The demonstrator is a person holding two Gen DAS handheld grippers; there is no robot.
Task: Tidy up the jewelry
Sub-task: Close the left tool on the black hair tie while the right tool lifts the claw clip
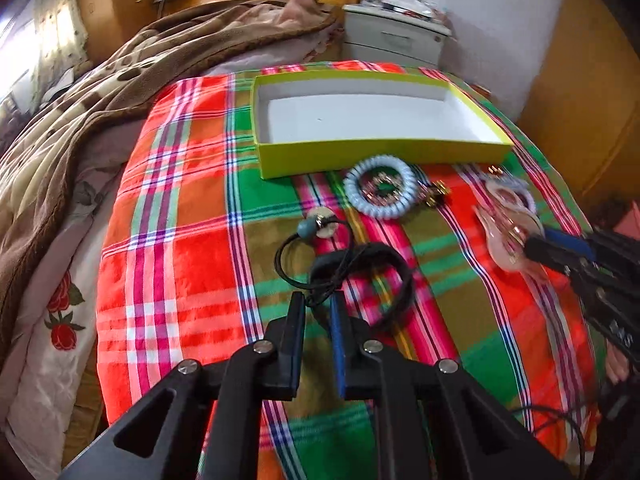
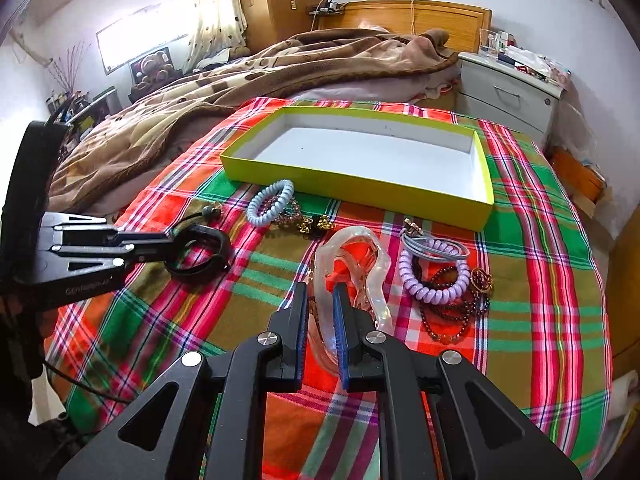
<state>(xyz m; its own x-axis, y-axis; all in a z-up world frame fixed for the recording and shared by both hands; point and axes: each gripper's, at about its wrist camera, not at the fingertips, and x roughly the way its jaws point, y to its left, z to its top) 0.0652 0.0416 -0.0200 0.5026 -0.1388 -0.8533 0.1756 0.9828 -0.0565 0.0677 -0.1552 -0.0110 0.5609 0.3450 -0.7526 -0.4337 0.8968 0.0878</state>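
My left gripper (image 1: 318,300) is shut on a black hair band (image 1: 362,276) that lies on the plaid cloth; it also shows in the right wrist view (image 2: 200,254). My right gripper (image 2: 320,292) is shut on a clear pink hair claw (image 2: 352,268), also seen in the left wrist view (image 1: 504,236). An empty yellow-green box (image 1: 376,152) (image 2: 360,184) with a white inside stands behind them. A blue spiral hair tie (image 1: 380,190) (image 2: 270,202) lies in front of the box. A purple spiral tie (image 2: 436,276) and dark bead bracelets (image 2: 452,316) lie to the right.
A thin black cord with a bead and disc (image 1: 320,224) lies left of the blue tie. Small gold clips (image 2: 316,224) sit near the box. A brown blanket (image 1: 100,92) covers the bed to the left. A white nightstand (image 2: 512,88) stands behind.
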